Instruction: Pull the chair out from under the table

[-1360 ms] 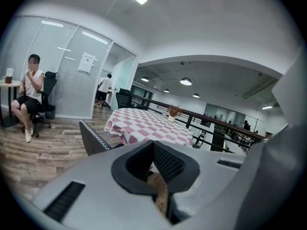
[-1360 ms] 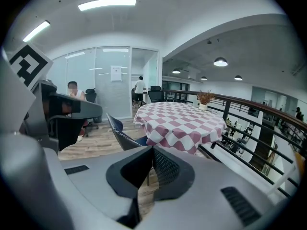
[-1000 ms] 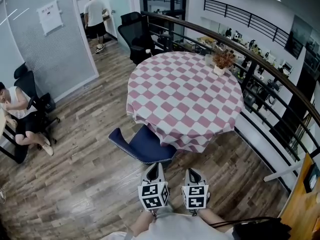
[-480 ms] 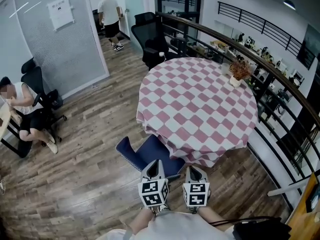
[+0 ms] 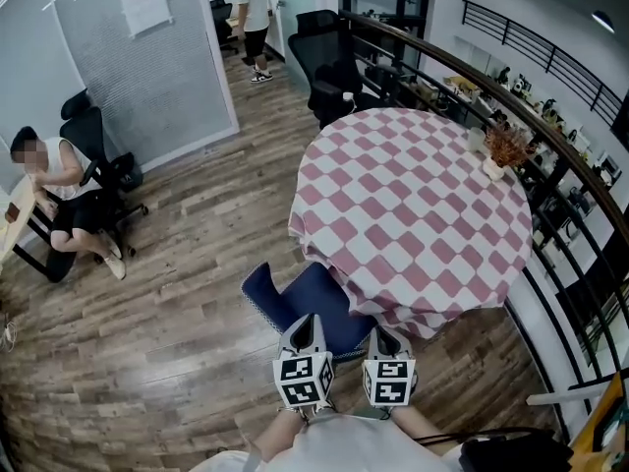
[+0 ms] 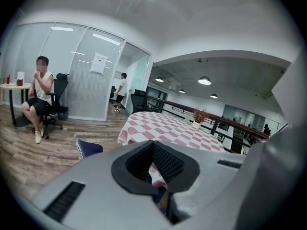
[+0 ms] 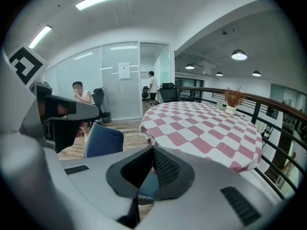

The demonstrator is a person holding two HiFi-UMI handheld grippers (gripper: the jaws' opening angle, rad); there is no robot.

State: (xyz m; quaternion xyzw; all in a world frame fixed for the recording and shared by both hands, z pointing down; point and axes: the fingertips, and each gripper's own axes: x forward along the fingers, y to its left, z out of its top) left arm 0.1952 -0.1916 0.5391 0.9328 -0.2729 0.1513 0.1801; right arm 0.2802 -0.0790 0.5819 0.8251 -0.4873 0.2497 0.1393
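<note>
A blue upholstered chair (image 5: pixel 305 308) stands at the near edge of a round table (image 5: pixel 413 214) draped in a pink-and-white checked cloth, its seat partly under the cloth. My left gripper (image 5: pixel 306 326) is shut and empty, its tip over the chair's near edge. My right gripper (image 5: pixel 384 339) is beside it, also shut and empty, near the cloth's hem. In the left gripper view the chair (image 6: pixel 88 147) shows to the left of the shut jaws and the table (image 6: pixel 163 126) ahead. In the right gripper view the chair (image 7: pixel 103 140) is at the left and the table (image 7: pixel 206 128) at the right.
A potted plant (image 5: pixel 503 150) sits on the table's far side. A black railing (image 5: pixel 565 180) curves along the right. Black office chairs (image 5: pixel 329 62) stand beyond the table. A person sits at the left (image 5: pixel 59 190), another stands far back (image 5: pixel 254 3). A glass partition (image 5: pixel 147 67) stands at the back left.
Both grippers have come closer to the blue chair and table, which now sit lower and further right in the head view. Both stay shut.
</note>
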